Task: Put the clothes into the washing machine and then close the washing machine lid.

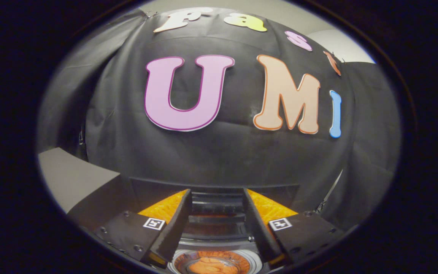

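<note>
Your gripper (217, 198) pointed forward at the black cloth wall (219, 152) of the booth, and its two fingers (173, 220) stood spread apart at the bottom of the frame, released, with nothing held between them. Each finger carried a small square marker (154, 223) near its base.

In the gap between the fingers, low in the frame, you could see part of the washing machine (215, 213): dark stepped ridges lying just ahead of the fingers, and below them, at the bottom centre, a round light-rimmed opening (214, 262). Inside that ring something orange showed; it may have been the clothes, but the view was too tight and curved for you to tell. You also could not tell how the lid stood.

At the lower left of the frame, a plain grey surface (70, 175) ran along beside the left finger, against the cloth.
</note>
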A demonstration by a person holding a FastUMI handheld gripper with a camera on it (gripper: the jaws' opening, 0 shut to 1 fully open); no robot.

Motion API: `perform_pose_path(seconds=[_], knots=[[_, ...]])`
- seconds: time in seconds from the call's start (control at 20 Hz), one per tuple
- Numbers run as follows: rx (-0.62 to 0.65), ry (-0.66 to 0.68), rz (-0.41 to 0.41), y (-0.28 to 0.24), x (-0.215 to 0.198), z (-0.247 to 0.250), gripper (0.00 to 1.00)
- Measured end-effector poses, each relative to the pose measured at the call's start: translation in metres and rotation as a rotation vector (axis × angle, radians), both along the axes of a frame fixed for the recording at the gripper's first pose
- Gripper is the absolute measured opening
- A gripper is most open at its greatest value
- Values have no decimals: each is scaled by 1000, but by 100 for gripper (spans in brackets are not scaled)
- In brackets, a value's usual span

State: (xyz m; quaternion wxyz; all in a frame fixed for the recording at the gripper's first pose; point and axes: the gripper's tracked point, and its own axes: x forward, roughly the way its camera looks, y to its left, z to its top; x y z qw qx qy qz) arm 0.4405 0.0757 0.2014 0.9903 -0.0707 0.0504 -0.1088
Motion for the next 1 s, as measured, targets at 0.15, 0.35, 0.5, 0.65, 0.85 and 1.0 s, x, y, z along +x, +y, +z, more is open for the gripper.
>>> perform_pose_path(seconds=[0.15, 0.35, 0.5, 0.65, 0.85, 1.0], knots=[[-21, -24, -5, 1, 27, 8, 97], [10, 14, -5, 4, 58, -9, 97], [29, 14, 5, 8, 61, -13, 96], [79, -3, 10, 7, 52, -16, 95], [96, -18, 50, 10, 29, -14, 95], [90, -9, 49, 11, 7, -16, 95]])
